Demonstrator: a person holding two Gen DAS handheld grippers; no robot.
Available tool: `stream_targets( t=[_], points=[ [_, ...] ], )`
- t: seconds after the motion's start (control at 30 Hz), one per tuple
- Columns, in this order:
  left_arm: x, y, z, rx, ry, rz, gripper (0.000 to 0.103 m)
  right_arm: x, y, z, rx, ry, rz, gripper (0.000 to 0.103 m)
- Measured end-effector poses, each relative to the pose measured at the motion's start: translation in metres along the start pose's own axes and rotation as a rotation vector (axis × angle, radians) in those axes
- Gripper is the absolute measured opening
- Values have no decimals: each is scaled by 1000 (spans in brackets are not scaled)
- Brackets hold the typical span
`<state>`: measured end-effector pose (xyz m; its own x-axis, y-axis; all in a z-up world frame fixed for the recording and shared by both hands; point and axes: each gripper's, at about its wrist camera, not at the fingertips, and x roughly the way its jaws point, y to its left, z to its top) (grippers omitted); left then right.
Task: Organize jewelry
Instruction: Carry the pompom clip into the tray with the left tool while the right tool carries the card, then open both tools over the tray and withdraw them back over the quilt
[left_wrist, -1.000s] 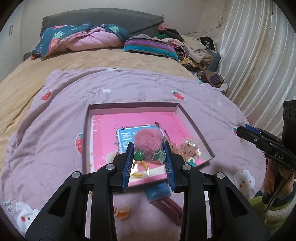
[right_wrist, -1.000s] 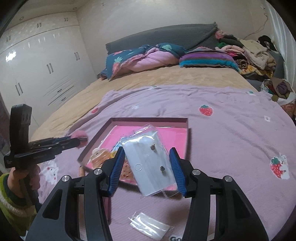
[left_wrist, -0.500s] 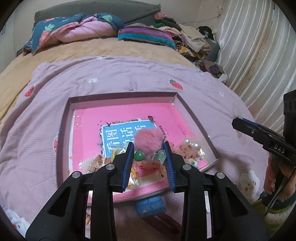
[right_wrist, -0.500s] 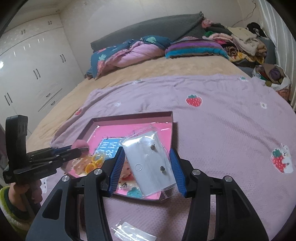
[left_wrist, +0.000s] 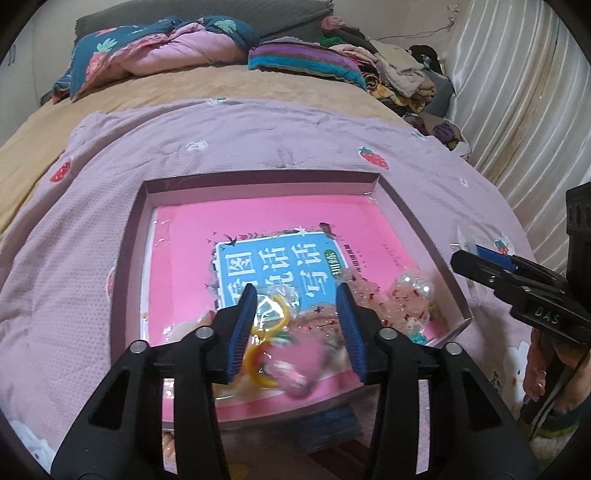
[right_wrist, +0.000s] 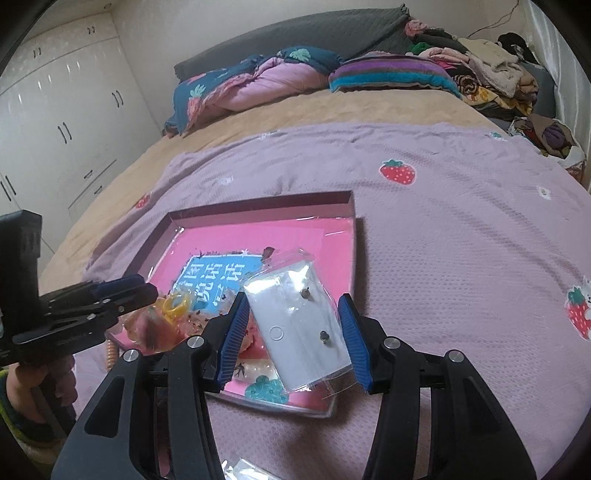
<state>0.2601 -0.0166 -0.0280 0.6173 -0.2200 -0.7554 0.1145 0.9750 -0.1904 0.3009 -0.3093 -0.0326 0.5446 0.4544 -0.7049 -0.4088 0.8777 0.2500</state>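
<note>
1. Jewelry sits bunched in the near corner of a shallow box (left_wrist: 417, 225) on the bed: yellow rings (left_wrist: 273, 321), a pearl piece in clear wrap (left_wrist: 410, 291), a teal piece (right_wrist: 266, 392). My read is that this corner is the collection spot.
2. Box lies flat on a purple strawberry blanket (right_wrist: 461, 229), with a pink book (left_wrist: 258, 229) lining its floor, so small pieces stay put and show up.
3. Left claw (left_wrist: 297, 325) is spread wide, hovering just over the near pile; a blurred pink fluffy piece (left_wrist: 295, 363) sits below the gap, untouched by the pads. Looks like a drop-off, judging by the blur.
4. Right claw (right_wrist: 293, 328) holds an earring card in a clear bag (right_wrist: 301, 325), with two studs on the card. Blue pads are at the bag's sides; true pinch or loose rest, I cannot tell.
5. Card hangs over the box's near edge, likely waiting for its turn to go in.
6. Another clear bag (right_wrist: 247, 470) lies on the blanket outside the box, not yet sorted.
</note>
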Motion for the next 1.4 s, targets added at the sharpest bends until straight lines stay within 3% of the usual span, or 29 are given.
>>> stream_targets(
  t=[0.2,0.3,0.37,0.53,0.7,0.97,1.4],
  points=[
    [-7,8,-2,-6,-4,19,42,9,3,3,15,2,-3,52],
    [-11,11,-4,-12,-8,25,45,3,5,2,17,-18,-7,68],
    [-15,13,-6,-18,-10,28,46,-3,8,1,11,-30,-6,70],
    [-26,19,-10,-44,-22,37,54,-28,9,-3,37,-69,16,82],
    [-47,28,-15,-79,-49,54,70,-53,13,-4,35,-106,16,90],
    [-93,45,-20,-152,-134,101,93,-92,22,-10,36,-160,36,91],
    [-142,49,-40,-171,-195,132,93,-122,44,-26,2,-181,55,92]
  ],
)
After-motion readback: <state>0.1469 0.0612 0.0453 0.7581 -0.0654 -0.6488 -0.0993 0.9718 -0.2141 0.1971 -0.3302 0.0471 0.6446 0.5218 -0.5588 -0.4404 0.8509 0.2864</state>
